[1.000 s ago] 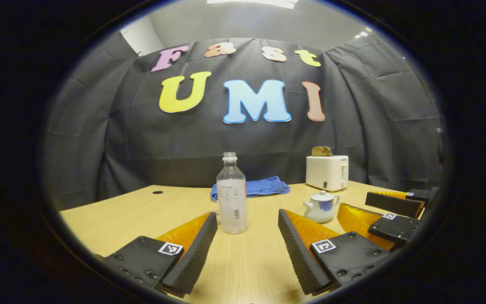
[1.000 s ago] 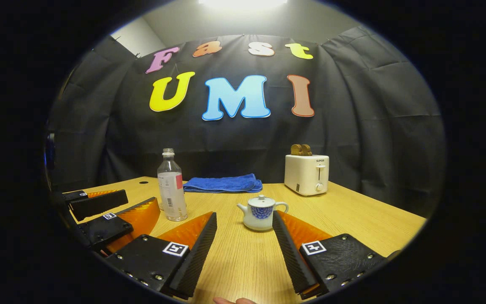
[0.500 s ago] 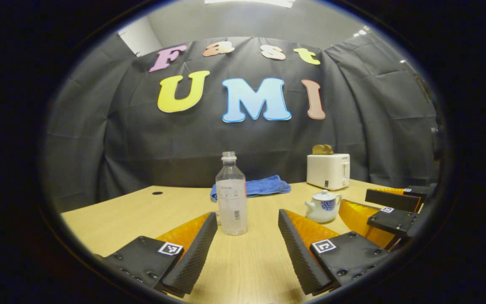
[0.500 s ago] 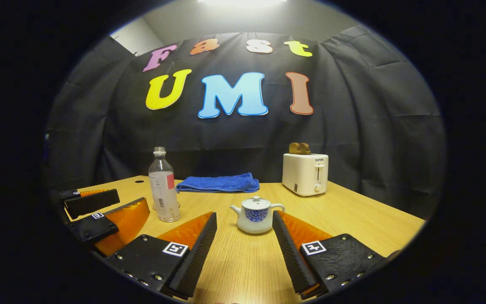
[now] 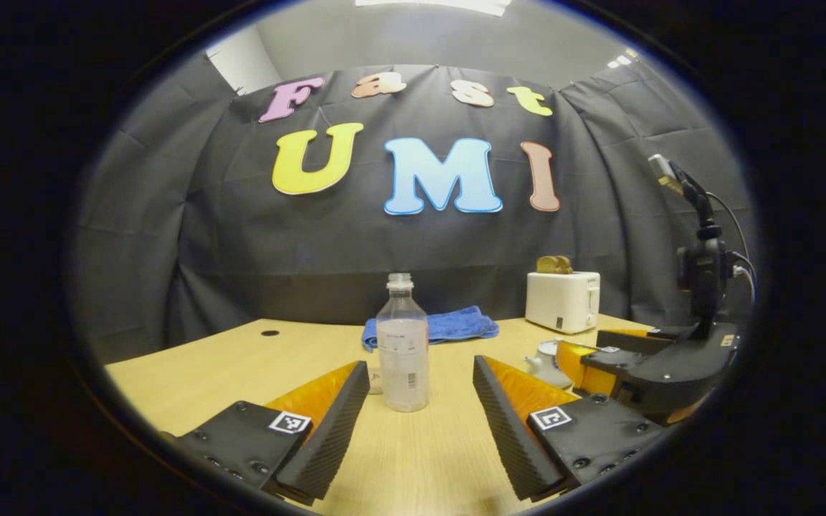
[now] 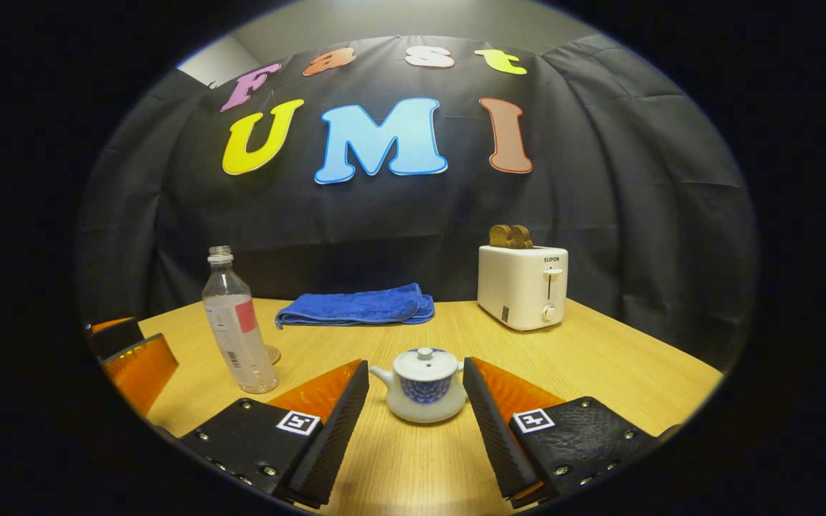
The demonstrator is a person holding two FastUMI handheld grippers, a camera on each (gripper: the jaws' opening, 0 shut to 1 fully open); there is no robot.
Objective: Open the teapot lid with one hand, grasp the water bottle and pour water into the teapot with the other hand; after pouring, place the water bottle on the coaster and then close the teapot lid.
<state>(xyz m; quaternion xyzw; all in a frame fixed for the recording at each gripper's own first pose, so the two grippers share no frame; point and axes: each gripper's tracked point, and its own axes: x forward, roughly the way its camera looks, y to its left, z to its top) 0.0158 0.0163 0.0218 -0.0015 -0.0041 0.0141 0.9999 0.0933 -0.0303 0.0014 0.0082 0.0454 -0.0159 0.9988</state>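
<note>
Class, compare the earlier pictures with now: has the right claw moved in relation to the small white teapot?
Yes. In the right gripper view the right claw has advanced toward the small white teapot with blue pattern, which now sits between its open fingers.

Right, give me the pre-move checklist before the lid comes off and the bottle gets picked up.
1. Lid seated on teapot: ok, not yet lifted.
2. Right tool open and lined up on the teapot: ok, the pot sits between its fingers, untouched.
3. Left tool open and facing the bottle: ok, bottle ahead of the gap, not gripped.
4. Bottle upright and uncapped: ok.
5. Coaster free for the bottle: cannot tell, it is mostly hidden behind the bottle.
6. Water level in the bottle: cannot tell.
</note>
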